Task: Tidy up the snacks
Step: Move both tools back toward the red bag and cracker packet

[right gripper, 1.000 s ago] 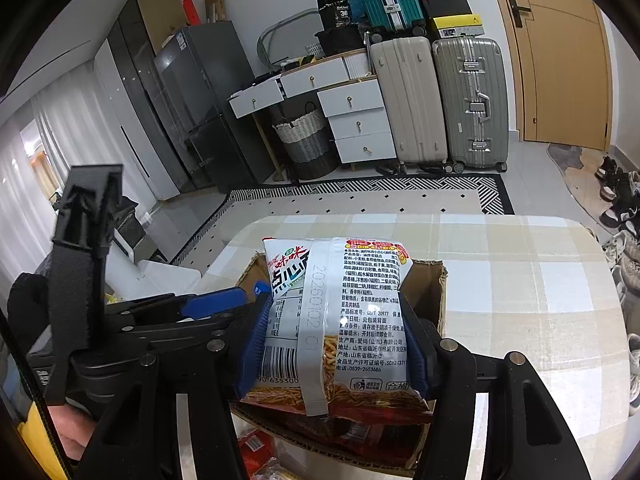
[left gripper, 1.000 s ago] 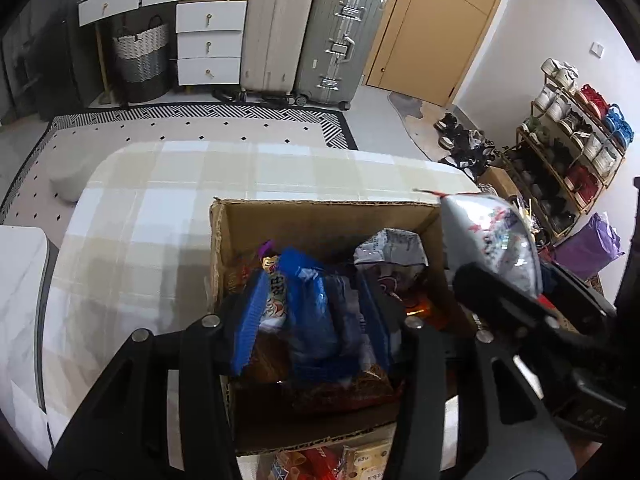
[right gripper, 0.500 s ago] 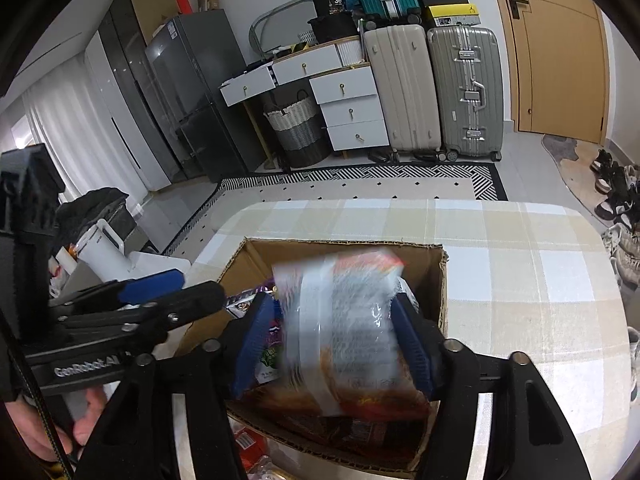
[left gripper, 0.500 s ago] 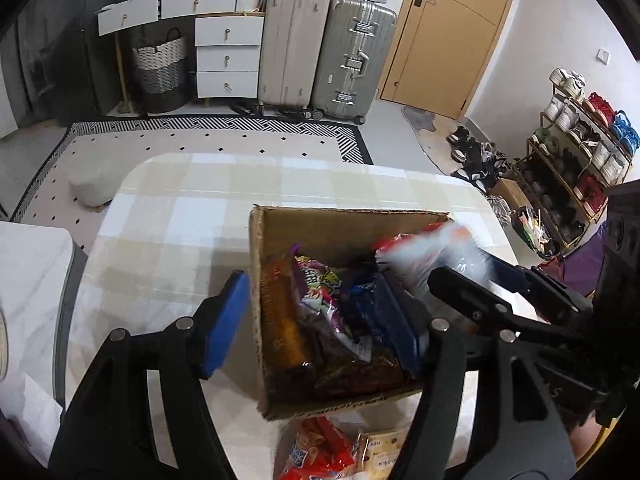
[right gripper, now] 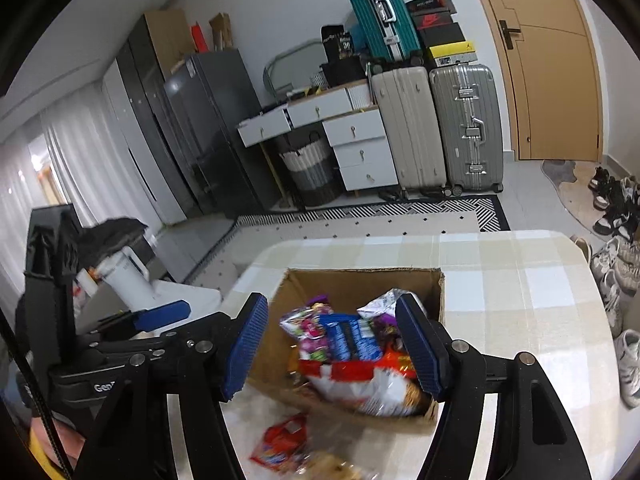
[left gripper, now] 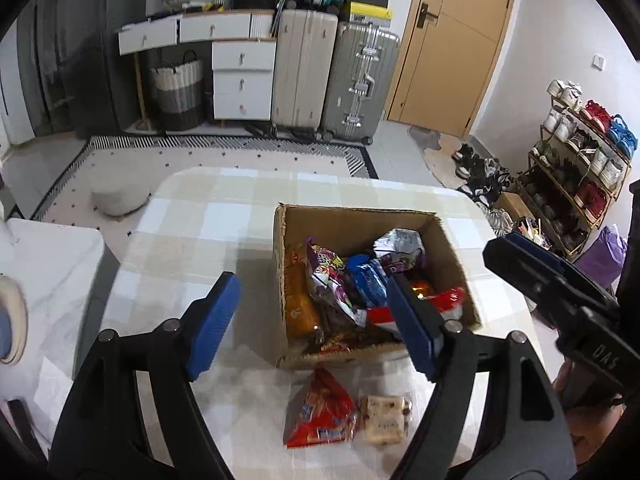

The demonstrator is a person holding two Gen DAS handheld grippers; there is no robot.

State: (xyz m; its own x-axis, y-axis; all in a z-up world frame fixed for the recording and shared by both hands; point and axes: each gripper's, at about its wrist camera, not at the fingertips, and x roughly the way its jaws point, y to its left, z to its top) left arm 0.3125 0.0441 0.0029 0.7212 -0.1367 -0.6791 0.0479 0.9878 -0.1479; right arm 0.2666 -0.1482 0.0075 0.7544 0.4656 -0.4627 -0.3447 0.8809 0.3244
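Both hand-held grippers are hanging over the near edge of the cardboard box [left gripper: 356, 222], and both are empty: the left hand-held gripper [left gripper: 314, 320] has just been spreading its jaws wide, and the right hand-held gripper [right gripper: 340, 346] has been easing open with nothing between its pads. Two snacks are still lying on the tabletop [left gripper: 192, 236] just in front of the box, a red packet [left gripper: 320, 412] touching a pale wrapped biscuit [left gripper: 384, 420]. Both are looking light, crinkly and slippery, the contents probably crushable, so pinching gently across the packet's middle seems wisest. One box is holding at least five packets.
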